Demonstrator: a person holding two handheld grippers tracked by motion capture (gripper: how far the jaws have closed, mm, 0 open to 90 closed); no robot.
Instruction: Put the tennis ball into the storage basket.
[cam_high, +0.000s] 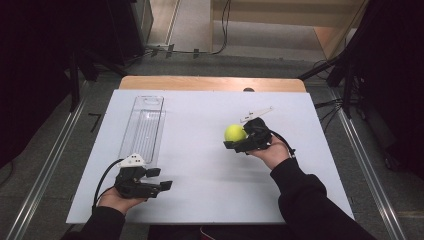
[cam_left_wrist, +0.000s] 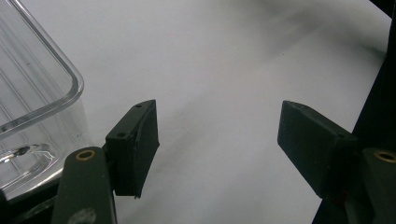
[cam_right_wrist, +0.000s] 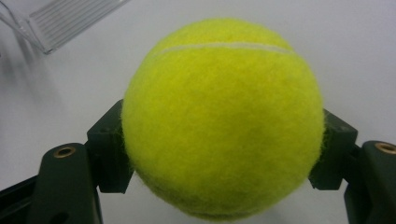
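My right claw (cam_high: 235, 140) has a yellow-green tennis ball (cam_high: 234, 132) squeezed between its two black jaws. In the right gripper view the ball (cam_right_wrist: 223, 119) is very big and fuzzy, with a thin white line curving across its top. One jaw presses on each side of it, and the ball bulges out above them and below them. I cannot tell if the ball sits on the table or hangs just over it. The right hand (cam_high: 272, 152) holds that claw (cam_right_wrist: 223, 154) from behind, with a dark sleeve (cam_high: 305, 200) running back from it.

My left claw (cam_high: 157, 180) holds nothing. Its jaws stand wide apart, and in the left gripper view I see bare white table (cam_left_wrist: 224, 70) between them. The left hand (cam_high: 117, 200) grips it from behind, and a black cable (cam_high: 102, 180) loops out beside it.

A clear plastic tray (cam_high: 145, 125) lies just ahead of the left claw (cam_left_wrist: 217, 149). It is long and thin, with little ridges along its floor. In the left gripper view its rounded corner (cam_left_wrist: 51, 93) sits right beside one jaw, close but not touching as far as I can see. In the right gripper view the tray (cam_right_wrist: 70, 18) lies well past the ball, up in the far corner.

The ball is well apart from the left claw, off to its right and a bit farther away. The tray lies between the two claws, but much nearer the left one.
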